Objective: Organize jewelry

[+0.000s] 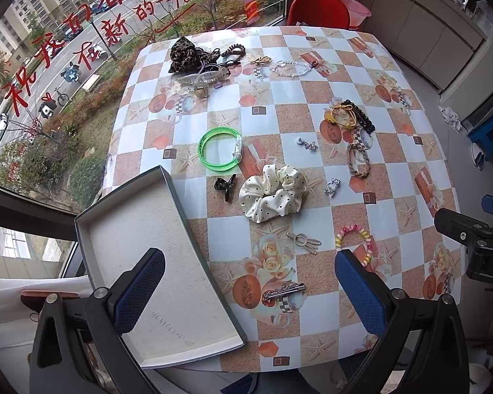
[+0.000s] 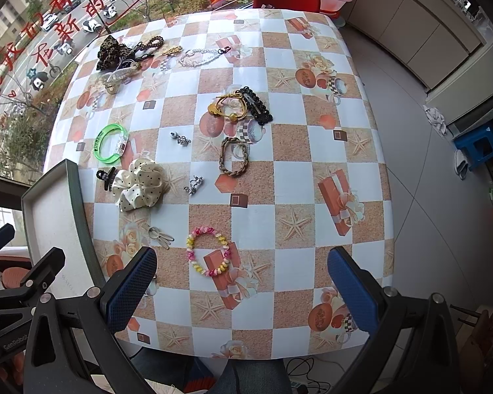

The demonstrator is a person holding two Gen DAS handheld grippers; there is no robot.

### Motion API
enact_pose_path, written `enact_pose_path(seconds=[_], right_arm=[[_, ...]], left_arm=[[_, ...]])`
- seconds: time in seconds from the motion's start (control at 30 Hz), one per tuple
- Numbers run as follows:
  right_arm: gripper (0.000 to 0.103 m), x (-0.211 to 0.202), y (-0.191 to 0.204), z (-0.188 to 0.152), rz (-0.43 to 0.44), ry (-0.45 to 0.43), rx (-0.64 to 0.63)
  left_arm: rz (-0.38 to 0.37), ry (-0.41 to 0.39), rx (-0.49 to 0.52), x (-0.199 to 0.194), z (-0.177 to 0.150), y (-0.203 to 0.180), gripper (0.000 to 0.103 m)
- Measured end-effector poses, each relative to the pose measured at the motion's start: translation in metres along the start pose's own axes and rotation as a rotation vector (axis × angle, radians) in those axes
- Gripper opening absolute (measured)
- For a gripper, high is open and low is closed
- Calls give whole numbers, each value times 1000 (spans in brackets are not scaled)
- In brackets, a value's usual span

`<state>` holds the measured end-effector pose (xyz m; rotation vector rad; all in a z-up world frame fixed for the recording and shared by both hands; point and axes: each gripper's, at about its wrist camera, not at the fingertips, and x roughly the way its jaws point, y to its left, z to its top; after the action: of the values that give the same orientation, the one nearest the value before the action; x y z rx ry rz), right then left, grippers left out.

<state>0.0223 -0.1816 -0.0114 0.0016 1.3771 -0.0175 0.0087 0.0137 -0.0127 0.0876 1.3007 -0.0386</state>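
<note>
Right now both my grippers hang above the near edge of the table [image 2: 328,151], and neither holds anything. My left gripper [image 1: 249,292] has its blue pads spread wide apart, with the silver hair clip [image 1: 283,291] lying on the cloth between them. My right gripper [image 2: 243,287] is just as wide, its fingers parted either side of the pink and yellow bead bracelet [image 2: 208,251], which rests flat on the table.

At my left, the grey tray [image 1: 141,229] sits on the table's near left corner, shallow and bare inside. Just beyond it lie the green bangle [image 1: 220,149], a small dark claw clip [image 1: 225,185] and the cream polka-dot scrunchie [image 1: 272,198], the clip just beside the scrunchie. A silver loop pin [image 1: 304,239] lies near the scrunchie's front side.

Farther off, a braided tan band [image 2: 234,157] lies below a heap of gold ties and a black beaded clip [image 2: 258,106]. A leopard-print scrunchie [image 2: 110,51] and a clear bead chain [image 2: 199,58] sit at the far edge by the window.
</note>
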Motion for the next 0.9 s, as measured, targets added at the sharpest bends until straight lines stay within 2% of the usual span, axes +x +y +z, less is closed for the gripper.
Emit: enact_pose_path(seconds=[0.9], right_arm=[[103, 1, 0, -1, 0, 2, 1]], left_arm=[[3, 6, -5, 5, -4, 7, 103]])
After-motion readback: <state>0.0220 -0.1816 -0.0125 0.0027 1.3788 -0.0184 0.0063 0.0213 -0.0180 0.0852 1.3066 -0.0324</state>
